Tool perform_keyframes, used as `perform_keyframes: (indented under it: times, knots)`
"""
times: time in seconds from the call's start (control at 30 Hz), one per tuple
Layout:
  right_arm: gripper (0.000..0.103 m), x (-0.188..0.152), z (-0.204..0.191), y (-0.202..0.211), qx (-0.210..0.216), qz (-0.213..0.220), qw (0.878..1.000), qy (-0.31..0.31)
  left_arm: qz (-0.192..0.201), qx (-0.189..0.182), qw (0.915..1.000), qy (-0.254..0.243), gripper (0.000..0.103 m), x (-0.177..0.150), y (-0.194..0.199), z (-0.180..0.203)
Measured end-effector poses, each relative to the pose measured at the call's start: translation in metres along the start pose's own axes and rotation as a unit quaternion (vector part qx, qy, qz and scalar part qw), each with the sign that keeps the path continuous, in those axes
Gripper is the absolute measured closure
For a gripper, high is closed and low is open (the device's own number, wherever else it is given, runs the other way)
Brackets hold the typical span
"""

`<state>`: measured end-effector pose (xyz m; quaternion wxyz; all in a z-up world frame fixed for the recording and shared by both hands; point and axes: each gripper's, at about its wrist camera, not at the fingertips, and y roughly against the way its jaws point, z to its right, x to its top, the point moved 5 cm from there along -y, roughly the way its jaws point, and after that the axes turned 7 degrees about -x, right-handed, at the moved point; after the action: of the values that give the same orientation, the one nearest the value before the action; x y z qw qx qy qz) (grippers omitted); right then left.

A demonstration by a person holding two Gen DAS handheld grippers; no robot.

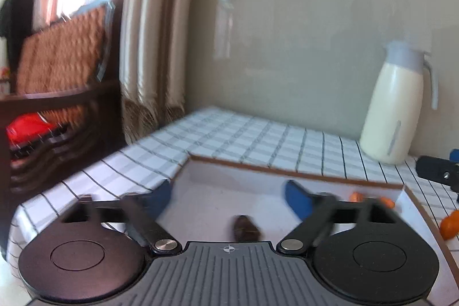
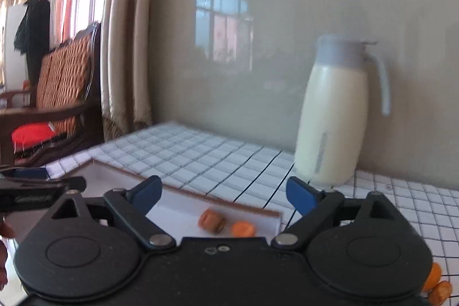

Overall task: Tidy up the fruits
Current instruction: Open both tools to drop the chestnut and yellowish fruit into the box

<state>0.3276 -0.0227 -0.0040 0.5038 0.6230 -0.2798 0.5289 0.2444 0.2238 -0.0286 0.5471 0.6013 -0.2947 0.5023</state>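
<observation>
Both grippers are hanging over the white tray with the thin brown rim, which sits on the table covered in a white-and-grey checked cloth; the left gripper has its blue-tipped fingers spread wide with nothing between them; just below and near that gap, on the tray floor, lies a small dark brown oval fruit, half hidden by the gripper body, not touching either finger; further right in the tray's far right corner there are a couple of small orange fruits, pretty blurry in this view; another orange fruit sits outside the tray on the cloth at the right edge. The right gripper is spread wide too and holds nothing; in its view a ridged orange-brown fruit and a rounder orange fruit lie side by side inside the tray near its right end, near the gap and a touch towards the left finger, clear of both pads; two more orange pieces rest on the cloth at the bottom right, beside the gripper body. A cream-coloured jug with a grey-blue lid and handle stands at the far side against the grey wall; beige curtains and a dark wooden bench with a woven back and a red cushion are off to the left.
</observation>
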Motion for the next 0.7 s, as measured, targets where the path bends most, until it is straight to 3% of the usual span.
perform_keyframes:
  times: [0.1,0.23,0.7]
  knots:
    - [0.010,-0.004,0.010,0.003,-0.017,0.006,1.000,-0.012,0.006,0.002,1.0000,0.005,0.007,0.001,0.008,0.000]
    - [0.006,-0.011,0.020,0.006,-0.017,-0.007,1.000,-0.018,0.007,0.001,1.0000,-0.002,0.000,-0.002,0.015,0.004]
    - [0.006,-0.024,0.026,0.038,-0.010,-0.015,0.999,-0.027,0.007,-0.004,1.0000,-0.001,0.000,-0.016,0.058,0.014]
